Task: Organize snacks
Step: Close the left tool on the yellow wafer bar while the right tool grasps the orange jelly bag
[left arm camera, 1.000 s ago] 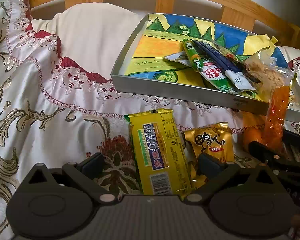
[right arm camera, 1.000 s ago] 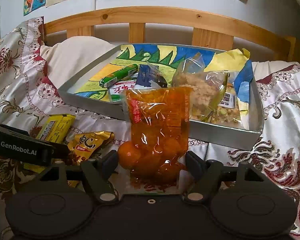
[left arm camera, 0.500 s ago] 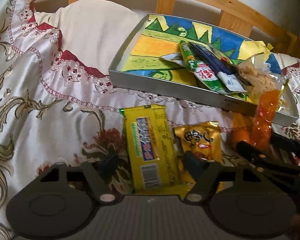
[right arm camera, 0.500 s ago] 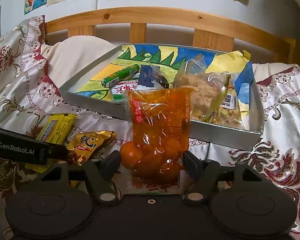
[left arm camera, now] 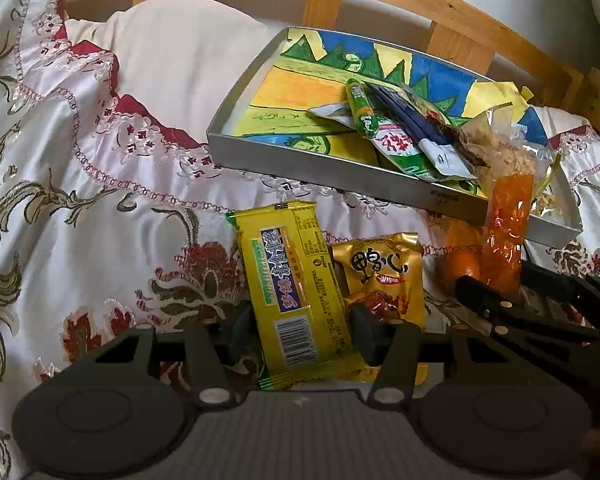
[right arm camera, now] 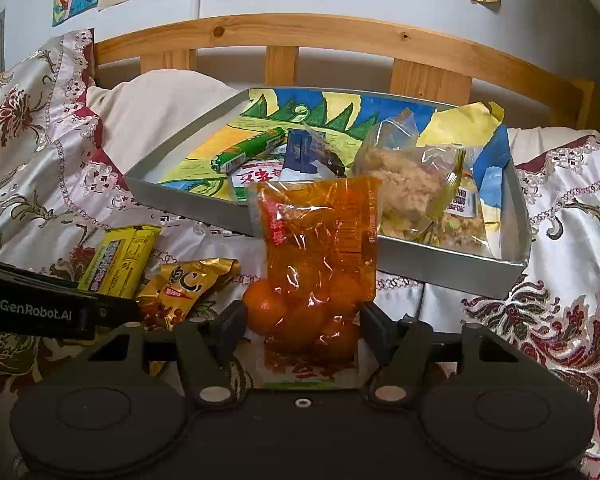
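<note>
Left wrist view – hand-held gripper: we are seeing the left hand-held gripper [left arm camera: 298,330] straddling the yellow packet [left arm camera: 296,284], fingers spread, each just beside a long edge; whether they are touching it we cannot tell.
Left wrist view – axis: the packet is lying flat on the bedspread [left arm camera: 100,184], long axis running straight ahead toward the tray [left arm camera: 340,176].
Left wrist view – neighbour: the gold pouch [left arm camera: 384,276] is crowding the right finger.
Right wrist view – hand-held gripper: the right hand-held gripper [right arm camera: 302,326] is bracketing the orange bag [right arm camera: 320,256], fingers apart, contact unclear.
Right wrist view – room: the tray's near wall [right arm camera: 440,260] is standing directly ahead; we are judging its left half the freer landing zone.
</note>
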Motion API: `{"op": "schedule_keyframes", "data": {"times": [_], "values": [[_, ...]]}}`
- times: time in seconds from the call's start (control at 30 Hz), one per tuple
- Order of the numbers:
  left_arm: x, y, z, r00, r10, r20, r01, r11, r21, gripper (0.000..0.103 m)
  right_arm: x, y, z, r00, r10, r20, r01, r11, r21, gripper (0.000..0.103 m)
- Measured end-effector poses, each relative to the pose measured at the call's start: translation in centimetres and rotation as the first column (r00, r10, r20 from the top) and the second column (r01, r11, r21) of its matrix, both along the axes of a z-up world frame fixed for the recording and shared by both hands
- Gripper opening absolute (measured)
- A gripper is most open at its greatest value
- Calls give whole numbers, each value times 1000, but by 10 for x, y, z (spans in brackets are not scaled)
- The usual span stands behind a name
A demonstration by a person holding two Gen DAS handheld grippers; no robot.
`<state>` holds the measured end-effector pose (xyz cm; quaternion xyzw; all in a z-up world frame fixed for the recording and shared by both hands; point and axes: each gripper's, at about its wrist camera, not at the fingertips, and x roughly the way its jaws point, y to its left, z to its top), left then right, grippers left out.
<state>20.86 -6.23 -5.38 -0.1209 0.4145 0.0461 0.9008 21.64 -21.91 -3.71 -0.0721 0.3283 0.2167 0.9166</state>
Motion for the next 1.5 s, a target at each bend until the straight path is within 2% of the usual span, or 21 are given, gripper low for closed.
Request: {"op": "schedule_keyframes", "data": {"times": [0.13,0.77,1.5], "values": [[-4,0,1,1000,-3,-5,3,1000,-21,56,-4,1,3,1000,8,5,-8,1000,-6,49],[-29,-2,12,998,-64,-11,63,996,-59,54,-22,8,8,999,25,48,-23,999,-46,47],[-52,1,32,995,-86,48,89,994,-60,51,-48,11,33,985,49,165,-42,998,-50,47]]}}
